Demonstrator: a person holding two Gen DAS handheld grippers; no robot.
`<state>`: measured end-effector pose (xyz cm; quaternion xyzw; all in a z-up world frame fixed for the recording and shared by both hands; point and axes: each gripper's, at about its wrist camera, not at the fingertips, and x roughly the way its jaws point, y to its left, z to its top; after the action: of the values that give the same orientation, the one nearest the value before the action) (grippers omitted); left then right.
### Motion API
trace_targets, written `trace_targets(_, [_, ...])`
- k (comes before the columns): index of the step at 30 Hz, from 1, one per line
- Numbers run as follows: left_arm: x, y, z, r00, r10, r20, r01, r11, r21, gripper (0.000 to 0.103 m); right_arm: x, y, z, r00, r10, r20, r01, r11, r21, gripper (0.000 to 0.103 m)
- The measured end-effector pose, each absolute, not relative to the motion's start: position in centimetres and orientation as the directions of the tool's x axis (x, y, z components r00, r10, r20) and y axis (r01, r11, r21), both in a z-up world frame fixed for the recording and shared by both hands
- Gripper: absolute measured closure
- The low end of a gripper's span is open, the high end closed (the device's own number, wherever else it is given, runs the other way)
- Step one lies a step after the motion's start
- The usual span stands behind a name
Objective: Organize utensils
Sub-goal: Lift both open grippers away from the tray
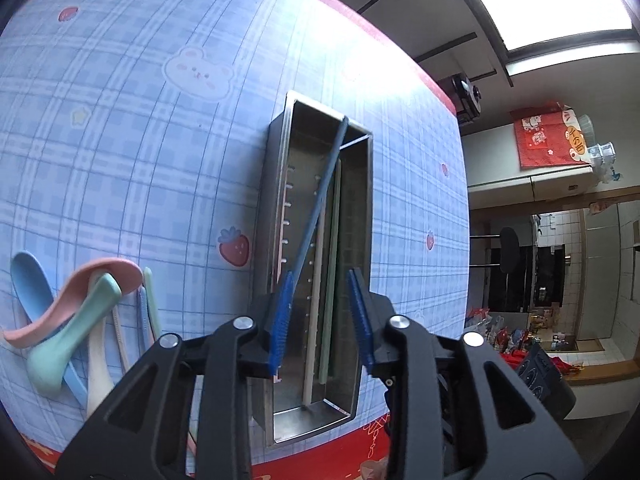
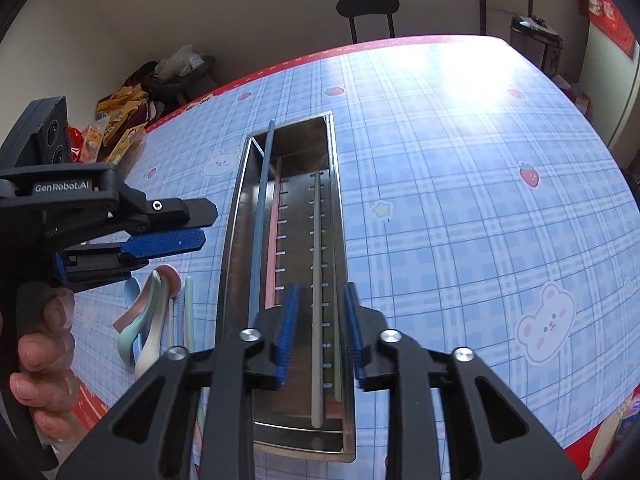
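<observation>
Blue chopstick [image 1: 320,196] | in metal tray [image 1: 360,240] | touching open left hand-held gripper [image 1: 322,320]

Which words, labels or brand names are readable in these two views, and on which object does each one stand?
"GenRobot.AI": white print on the black body of the left gripper, seen in the right wrist view.
Red wall hanging: yellow characters, too blurred to read.
Red border of the tablecloth: yellow marks, not readable.
Snack packets beyond the table: print too small to read.

surface: table, blue plaid cloth [image 2: 460,200] | on it: steel tray [image 2: 340,208]; spoon pile [image 1: 76,312]; loose chopsticks [image 2: 188,312]
</observation>
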<state>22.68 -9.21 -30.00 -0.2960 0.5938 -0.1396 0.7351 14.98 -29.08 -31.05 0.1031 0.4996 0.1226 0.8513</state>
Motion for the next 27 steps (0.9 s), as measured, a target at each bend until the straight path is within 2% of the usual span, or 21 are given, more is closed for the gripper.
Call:
trace_targets(1, [22.8,-9.1,-29.1,0.277,-0.546,-0.790,-0.125,0.795,-0.593,0.054,14.9,-29.2,-30.6,0.485,0.310,-0.818,-0.107,0.949,0.296,0.054])
trace_targets(2, [22.8,-8.9,-28.2,0.302,-0.535,-0.789,-0.104,0.804,-0.585,0.050,14.8,-29.3,-30.1,0.496,0.311,-0.811,-0.109,0.949,0.297,0.043])
trace_targets(3, [22.9,-8.7,-27.2,0.328,-0.526,-0.785,-0.084,0.811,-0.579,0.043,14.7,-29.4,-29.6,0.510,0.305,-0.804,-0.108,0.950,0.292,0.038])
trace_targets(5, [22.8,-8.2,-25.4,0.367,-0.500,-0.784,-0.049,0.831,-0.554,0.040,14.5,-29.7,-28.7,0.531,0.302,-0.792,-0.109,0.951,0.290,0.020])
trace_targets(7, [22.4,-7.6,-23.6,0.410,-0.465,-0.784,-0.026,0.854,-0.520,0.009,14.1,-30.0,-27.7,0.550,0.296,-0.781,-0.115,0.953,0.280,0.011])
trace_targets(8, [21.9,-7.1,-22.8,0.441,-0.448,-0.777,-0.020,0.861,-0.508,0.009,13.9,-30.0,-27.2,0.558,0.293,-0.776,-0.121,0.954,0.273,0.006])
trace_targets(18, [17.1,-2.4,-18.1,0.569,-0.289,-0.770,0.065,0.949,-0.309,0.006,11.2,-29.6,-24.2,0.613,0.242,-0.752,-0.143,0.970,0.196,0.006])
trace_targets(27, [12.0,1.7,-19.6,0.584,-0.193,-0.788,0.079,0.980,-0.182,0.006,8.6,-28.0,-24.1,0.586,0.221,-0.779,-0.164,0.975,0.152,0.006])
